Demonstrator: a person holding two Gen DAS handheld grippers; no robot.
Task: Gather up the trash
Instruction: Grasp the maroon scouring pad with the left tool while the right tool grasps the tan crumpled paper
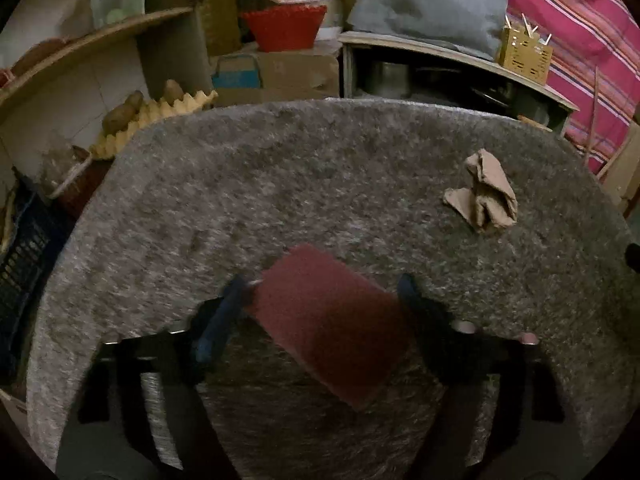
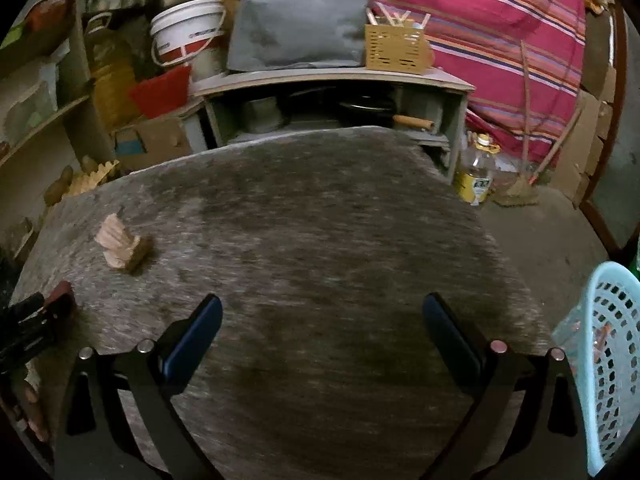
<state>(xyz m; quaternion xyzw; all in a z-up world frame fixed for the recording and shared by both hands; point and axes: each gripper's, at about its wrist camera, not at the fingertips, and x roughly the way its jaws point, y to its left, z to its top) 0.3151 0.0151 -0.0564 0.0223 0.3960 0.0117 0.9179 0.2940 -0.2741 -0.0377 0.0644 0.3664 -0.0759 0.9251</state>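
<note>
A flat red-brown pad (image 1: 328, 320) lies slanted on the grey felt table (image 1: 320, 184). My left gripper (image 1: 320, 288) is shut on it, one blue finger (image 1: 224, 312) against each side edge. A crumpled brown paper (image 1: 484, 196) rests on the felt, farther off and to the right. In the right wrist view the same paper (image 2: 122, 246) sits at the left, and the left gripper with the red-brown pad (image 2: 60, 296) shows at the left edge. My right gripper (image 2: 322, 304) hangs open over bare felt with nothing between its fingers.
A light blue mesh basket (image 2: 608, 360) stands beside the table at the right, some scraps inside. Behind the table are a low shelf unit (image 2: 336, 80), a white bucket (image 2: 188, 32) and a red basket (image 1: 284, 26). An egg tray (image 1: 160, 116) with potatoes sits left; an oil bottle (image 2: 478, 172) is on the floor.
</note>
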